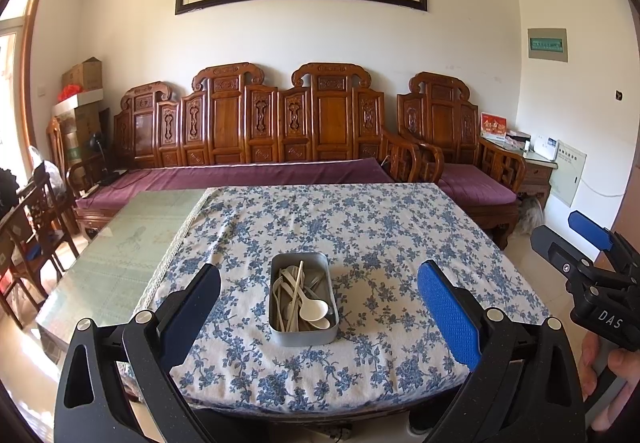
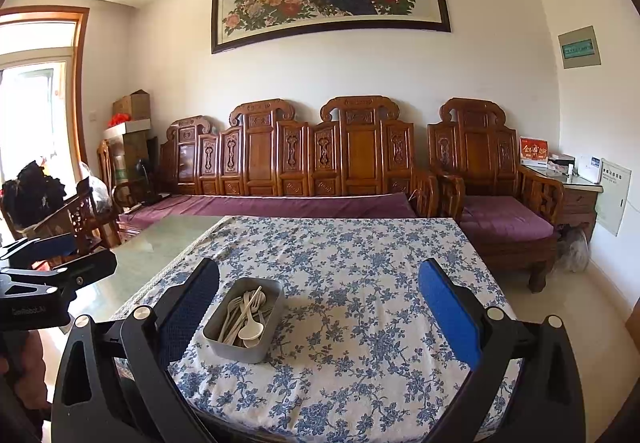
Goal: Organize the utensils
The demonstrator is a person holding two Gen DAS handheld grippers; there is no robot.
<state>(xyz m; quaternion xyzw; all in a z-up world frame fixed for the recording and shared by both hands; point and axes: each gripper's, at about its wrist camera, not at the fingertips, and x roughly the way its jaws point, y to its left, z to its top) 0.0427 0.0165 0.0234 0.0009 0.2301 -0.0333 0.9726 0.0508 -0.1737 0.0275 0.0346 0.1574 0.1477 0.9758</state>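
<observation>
A grey metal tin sits on the blue-flowered tablecloth, near the table's front. It holds several cream plastic utensils: spoons, forks and a chopstick-like stick. My left gripper hovers open in front of the tin, nothing between its fingers. My right gripper is also open and empty, with the tin just inside its left finger. The right gripper also shows at the right edge of the left wrist view, held by a hand.
The cloth covers the right part of a glass-topped table. Behind stand a carved wooden sofa with purple cushions and an armchair. Wooden chairs stand at the left.
</observation>
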